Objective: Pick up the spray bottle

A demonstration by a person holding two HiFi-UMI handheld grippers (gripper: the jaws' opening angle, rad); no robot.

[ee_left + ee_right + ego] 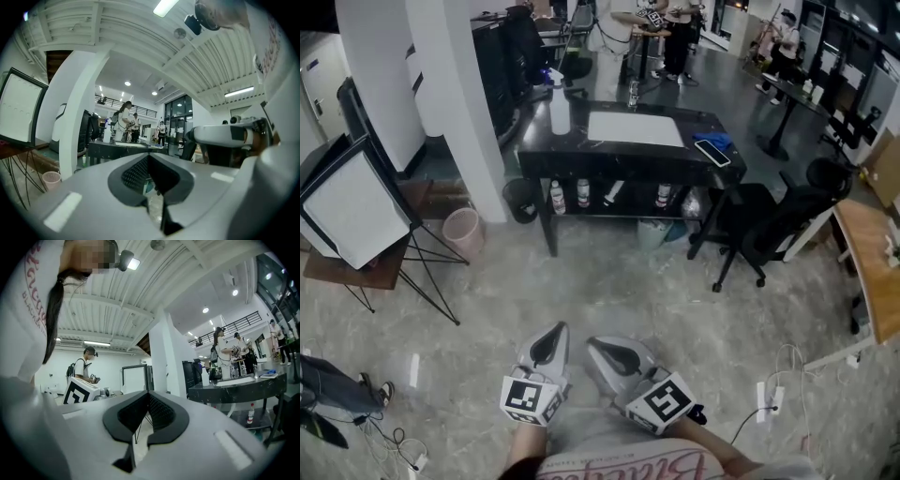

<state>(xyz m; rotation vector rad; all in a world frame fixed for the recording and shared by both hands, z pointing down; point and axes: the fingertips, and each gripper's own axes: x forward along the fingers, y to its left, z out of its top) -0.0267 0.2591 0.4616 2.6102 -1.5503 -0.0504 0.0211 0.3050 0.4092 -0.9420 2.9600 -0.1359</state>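
Head view: open office with a grey floor (609,291); a black table (619,157) stands well ahead across it. White spray bottle (560,111) stands upright on the table's left end, beside a white mat (635,128), w/ a phone (712,152) at the right end. Small bottles (583,194) sit on the shelf below, labels too small to read. L gripper (549,345) and R gripper (614,354) sit side by side close to the body, both well apart from the table. Spray bottle lies about straight ahead of L gripper and left of R, so L looks nearer. Its long axis is vertical, so a level approach w/ jaws either side of the body seems right. Shirt print at bottom edge isn't legible.

L gripper view: jaws together, nothing btwn. Table and spray bottle far off, left of centre.

R gripper view: jaws together, empty. Table at right. Shirt lettering starts "BLAC", rest cut off.
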